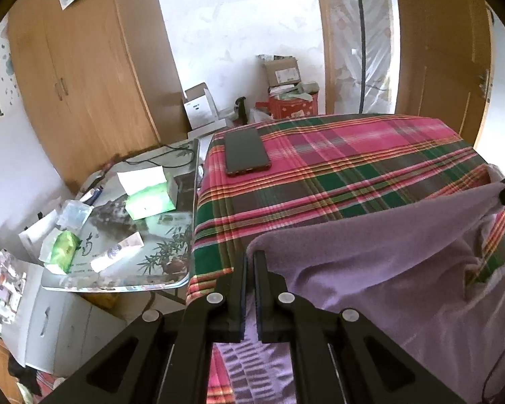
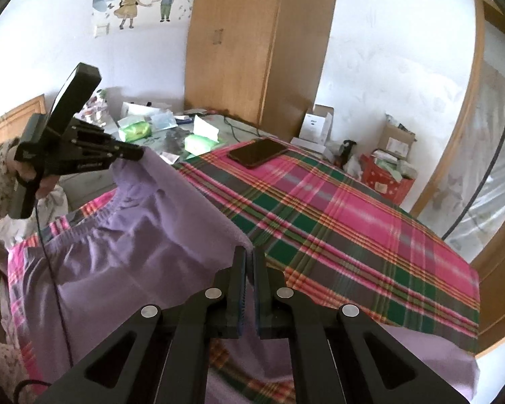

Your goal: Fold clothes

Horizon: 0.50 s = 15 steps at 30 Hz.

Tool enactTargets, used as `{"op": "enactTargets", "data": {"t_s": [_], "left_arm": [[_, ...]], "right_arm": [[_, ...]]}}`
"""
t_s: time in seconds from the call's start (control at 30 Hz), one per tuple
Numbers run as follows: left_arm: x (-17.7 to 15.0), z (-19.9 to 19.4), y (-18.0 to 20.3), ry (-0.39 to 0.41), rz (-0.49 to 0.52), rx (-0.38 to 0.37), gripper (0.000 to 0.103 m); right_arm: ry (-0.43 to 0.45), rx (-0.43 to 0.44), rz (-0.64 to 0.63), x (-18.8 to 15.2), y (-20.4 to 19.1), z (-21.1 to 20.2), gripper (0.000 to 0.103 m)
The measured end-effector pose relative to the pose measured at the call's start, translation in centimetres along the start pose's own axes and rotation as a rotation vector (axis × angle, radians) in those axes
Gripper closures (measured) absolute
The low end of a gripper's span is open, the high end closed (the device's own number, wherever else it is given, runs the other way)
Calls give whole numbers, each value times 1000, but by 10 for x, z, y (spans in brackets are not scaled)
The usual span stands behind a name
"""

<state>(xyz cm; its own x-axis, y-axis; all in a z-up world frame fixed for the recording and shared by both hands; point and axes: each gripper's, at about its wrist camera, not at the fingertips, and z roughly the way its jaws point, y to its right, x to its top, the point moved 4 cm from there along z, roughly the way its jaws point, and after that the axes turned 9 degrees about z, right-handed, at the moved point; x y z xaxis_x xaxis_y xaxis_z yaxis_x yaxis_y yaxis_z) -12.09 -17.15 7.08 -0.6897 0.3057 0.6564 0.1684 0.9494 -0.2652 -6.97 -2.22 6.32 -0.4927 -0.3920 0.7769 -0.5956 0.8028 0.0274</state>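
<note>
Both grippers' jaws pinch the purple garment (image 2: 144,252) edge, lifted above open plaid bedspread (image 2: 353,235).

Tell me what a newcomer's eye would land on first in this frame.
First the lilac garment, lifted off the bed and stretched between the two grippers: the left gripper and the right gripper each pinch its top edge. Under it, the loud pink-and-green plaid sheet fills the middle of both views. A dark phone lies flat on the sheet at its far corner, near the cluttered glass table.
</note>
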Motion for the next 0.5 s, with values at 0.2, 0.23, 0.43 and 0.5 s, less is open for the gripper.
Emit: {"op": "enactTargets", "data": {"t_s": [0.2,0.23,0.43,0.5], "left_arm": [[-11,-26,3,18,17,10,99],[-12,-29,2,21,18,12,99],[-23,-53,1,40,17,23,99],[-28,-58,3,43,20,19,99]], "right_arm": [[29,-5,-20,-8,-19,-27,99],[34,-6,-24,-9,-22,-32,99],[68,-6,-71,-18,-46,-58,99],[71,-8,-78,-21,-52,-63,99]]}}
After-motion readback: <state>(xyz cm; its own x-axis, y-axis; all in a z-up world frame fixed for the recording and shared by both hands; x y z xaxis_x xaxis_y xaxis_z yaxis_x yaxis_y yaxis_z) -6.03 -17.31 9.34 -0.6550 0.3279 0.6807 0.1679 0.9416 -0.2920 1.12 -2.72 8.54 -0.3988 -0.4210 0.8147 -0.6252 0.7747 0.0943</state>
